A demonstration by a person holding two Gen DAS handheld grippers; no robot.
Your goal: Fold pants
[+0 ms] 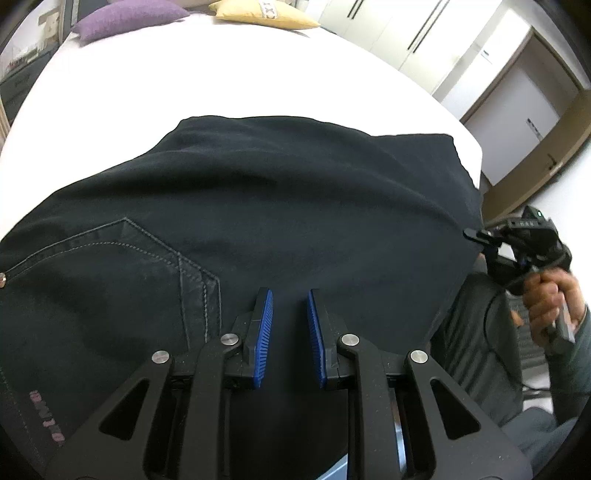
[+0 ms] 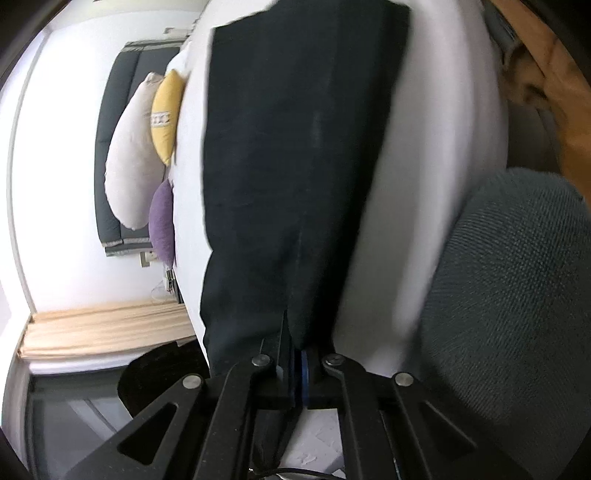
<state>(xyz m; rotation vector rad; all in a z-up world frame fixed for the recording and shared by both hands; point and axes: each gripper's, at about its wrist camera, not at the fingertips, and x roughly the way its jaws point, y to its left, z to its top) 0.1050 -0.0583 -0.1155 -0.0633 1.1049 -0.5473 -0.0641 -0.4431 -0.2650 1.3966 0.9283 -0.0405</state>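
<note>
Black pants (image 1: 258,203) lie spread across a white bed (image 1: 221,66), the stitched back pocket (image 1: 147,266) at the left. My left gripper (image 1: 290,306) sits at their near edge; its blue pads (image 1: 264,325) stand a little apart with dark cloth bunched between them, gripped. In the right wrist view the pants (image 2: 277,147) stretch away from my right gripper (image 2: 295,354), which is shut on their near end. The left wrist view shows the right gripper (image 1: 471,233) at the pants' right edge, held by a hand (image 1: 546,299).
Purple (image 1: 129,16) and yellow (image 1: 266,14) pillows lie at the bed's far end. White wardrobe doors (image 1: 424,29) and a door (image 1: 517,122) stand beyond the bed on the right. Grey ribbed cloth (image 2: 517,295) fills the right of the right wrist view.
</note>
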